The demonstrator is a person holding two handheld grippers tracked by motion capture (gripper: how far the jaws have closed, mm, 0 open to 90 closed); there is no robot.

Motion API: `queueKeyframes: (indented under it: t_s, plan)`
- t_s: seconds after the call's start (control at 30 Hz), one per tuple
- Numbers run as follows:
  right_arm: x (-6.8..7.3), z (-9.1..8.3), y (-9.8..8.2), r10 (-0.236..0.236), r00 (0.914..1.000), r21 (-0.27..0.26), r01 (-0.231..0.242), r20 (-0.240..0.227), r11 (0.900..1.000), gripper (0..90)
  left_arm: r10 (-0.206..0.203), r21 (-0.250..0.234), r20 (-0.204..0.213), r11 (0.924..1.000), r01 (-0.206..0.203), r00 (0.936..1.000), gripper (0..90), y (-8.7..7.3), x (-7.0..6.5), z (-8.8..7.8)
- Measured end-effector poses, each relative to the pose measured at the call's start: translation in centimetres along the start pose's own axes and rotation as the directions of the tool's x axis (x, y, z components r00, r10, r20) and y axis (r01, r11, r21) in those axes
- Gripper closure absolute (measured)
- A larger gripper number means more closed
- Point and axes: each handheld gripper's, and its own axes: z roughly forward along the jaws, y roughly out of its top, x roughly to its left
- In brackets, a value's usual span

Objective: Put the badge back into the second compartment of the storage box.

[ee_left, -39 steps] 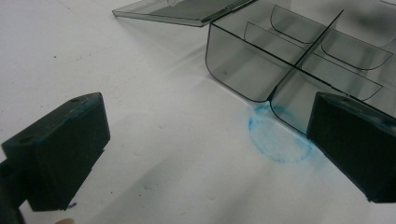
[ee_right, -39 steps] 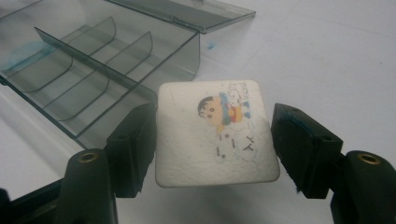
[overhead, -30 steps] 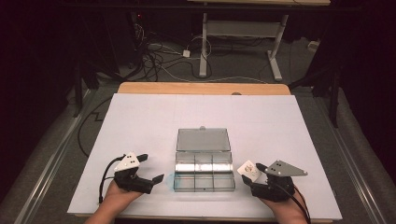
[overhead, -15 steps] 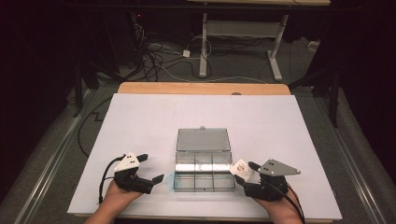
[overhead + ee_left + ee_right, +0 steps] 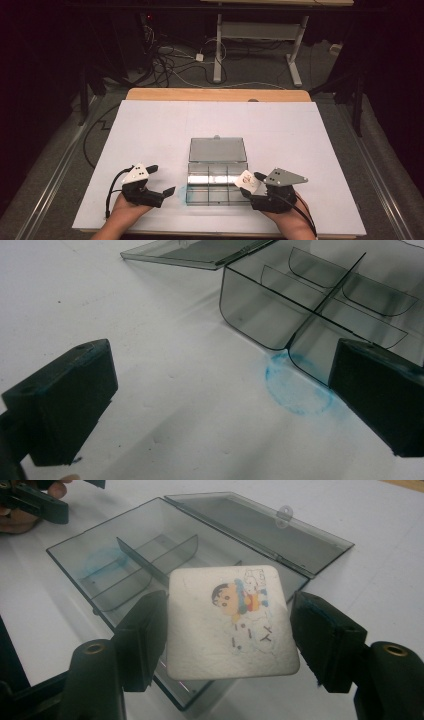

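A smoky clear compartment box (image 5: 212, 192) lies near the table's front edge with its lid (image 5: 217, 149) folded flat behind it. The compartments look empty. My right gripper (image 5: 248, 184) is at the box's front right corner, shut on a white square card (image 5: 247, 179) with a cartoon figure. In the right gripper view the card (image 5: 210, 630) is clamped by its two side edges above the box (image 5: 100, 565), between the jaws of the right gripper (image 5: 227, 635). My left gripper (image 5: 161, 180) stands open beside the box's front left corner. The left gripper (image 5: 220, 390) has only bare table between its jaws.
A blue ring mark (image 5: 300, 390) stains the white table (image 5: 150, 130) at the box's left front corner (image 5: 290, 340). A wooden strip (image 5: 215, 95) edges the far side. Beyond it, cables and a desk frame (image 5: 255, 35) stand on the floor.
My right gripper has carried the card leftward, up to the box's front right corner. The left gripper has stayed put.
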Motion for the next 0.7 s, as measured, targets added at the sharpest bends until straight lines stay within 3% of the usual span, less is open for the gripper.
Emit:
queueKeyframes:
  t_s: [0.47, 0.7]
  plan:
    - [0.9, 3.3, 2.0, -0.051, 0.9970, 0.032, 0.053, -0.059, 0.998, 33.7, -0.028, -0.004, 0.004, 0.9996, 0.028, 0.9996, 0.0, 0.0, 0.2, 0.0]
    - [0.9, 5.1, 2.7, -0.063, 0.9948, 0.050, 0.067, -0.080, 0.996, 33.7, -0.016, -0.008, 0.007, 0.9998, 0.016, 0.9999, 0.0, -0.1, 0.1, -0.1]
